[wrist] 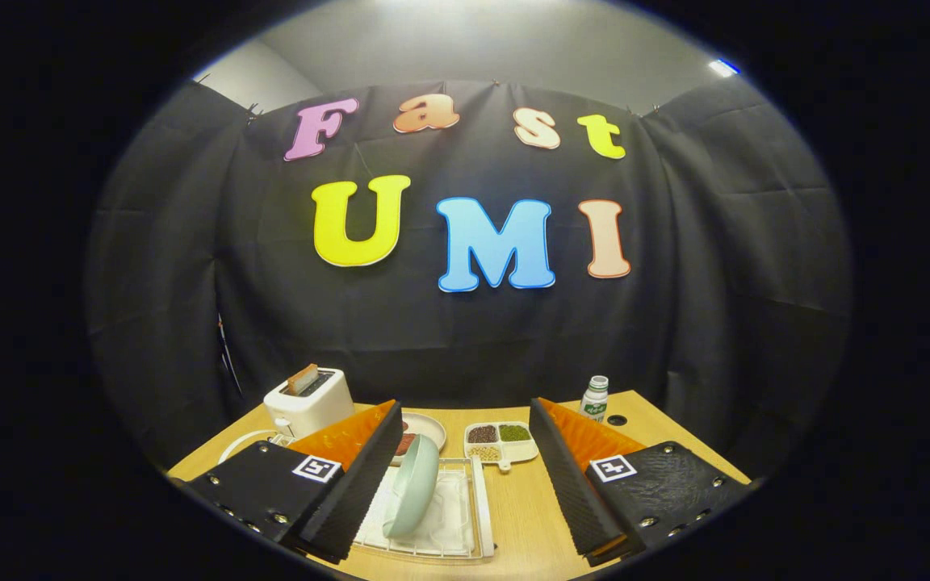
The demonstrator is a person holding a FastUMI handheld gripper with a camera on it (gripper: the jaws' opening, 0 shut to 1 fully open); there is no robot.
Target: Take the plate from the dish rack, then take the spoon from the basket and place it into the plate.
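Observation:
A pale green plate (414, 486) stands on edge in the white wire dish rack (477, 516) on the wooden table. My gripper (465, 428) is open, its fingers spread wide above the table. The plate sits low between the fingers, close to the left finger (368, 468) and apart from the right one. Nothing is held. I cannot make out a spoon or a basket; the left finger hides part of the table.
A white toaster (309, 401) with a slice of bread stands at the back left. A small plate (425, 426) with something dark lies behind the rack. A divided white dish (500, 441) with grains sits mid-table. A small bottle (594, 399) stands at the back right.

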